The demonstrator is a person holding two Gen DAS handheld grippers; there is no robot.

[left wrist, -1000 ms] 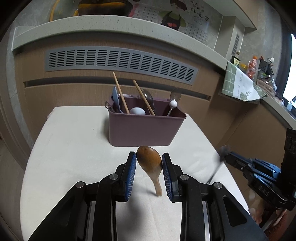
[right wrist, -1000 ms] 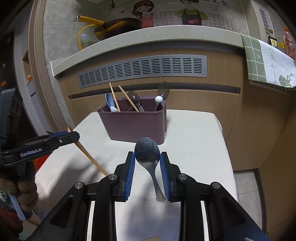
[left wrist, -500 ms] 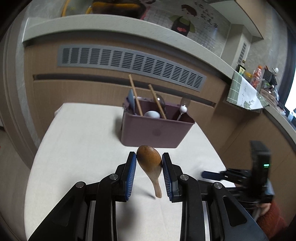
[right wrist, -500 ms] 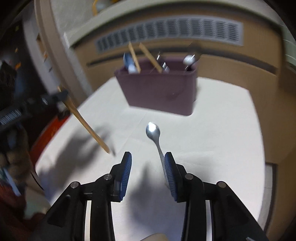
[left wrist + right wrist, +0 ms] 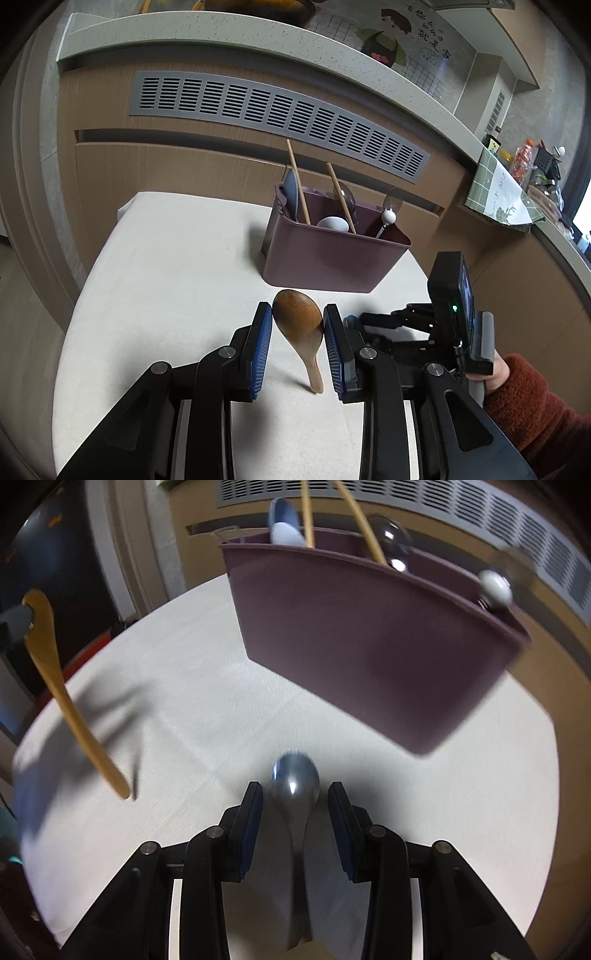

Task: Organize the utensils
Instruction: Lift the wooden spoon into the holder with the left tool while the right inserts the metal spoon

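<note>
A home kitchen is shown. A speckled stone counter (image 5: pixel 258 40) is seen above wooden cabinet fronts (image 5: pixel 155 173) with a long grey vent grille (image 5: pixel 277 118), and behind it a tiled wall is decorated with a cartoon sticker (image 5: pixel 384 40) of a figure in an apron. A maroon utensil caddy (image 5: pixel 328 254) with chopsticks (image 5: pixel 297 184) and spoons is placed on a table covered by a white cloth (image 5: pixel 166 280), and a green checked towel (image 5: pixel 498 184) and bottles (image 5: pixel 522 162) are kept on the side counter.

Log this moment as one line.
left gripper: shut on wooden spoon | right gripper: open, closing around metal spoon lying on table
</note>
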